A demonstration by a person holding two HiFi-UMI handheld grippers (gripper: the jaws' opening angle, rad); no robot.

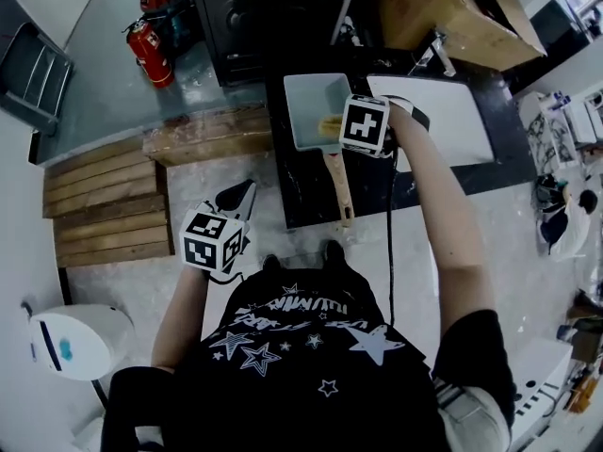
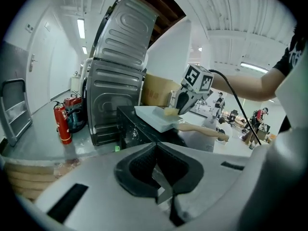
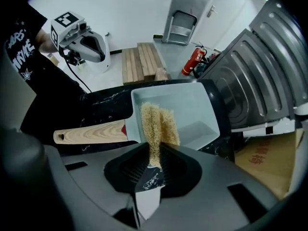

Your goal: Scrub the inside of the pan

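1. The pan (image 1: 303, 102) is rectangular, pale grey-blue and smooth-walled. It rests on a black, white-veined counter (image 1: 311, 196) at 12 o'clock from the person in the head view.
2. Its handle (image 1: 339, 186) is light, grained wood and points to 6 o'clock, towards the person.
3. The right gripper (image 3: 155, 160) hangs over the pan's 3 o'clock side. Its jaws are pinched tight on a scrubber (image 3: 156, 124), a coarse, straw-yellow fibrous strip folded double.
4. The scrubber's free end juts forward into the pan, close to the handle-side wall.
5. The left gripper (image 2: 156, 162) is at 7 o'clock from the pan, low and well clear of the counter. Its dark ribbed pads are pressed together with nothing between them.
6. On the grey floor, a red cylindrical fire extinguisher (image 1: 149, 53) stands at 10 o'clock from the pan.
7. A slatted wooden pallet (image 1: 104, 205) lies at 8 o'clock.
8. A brown cardboard box (image 1: 443, 8) sits at 1 o'clock.
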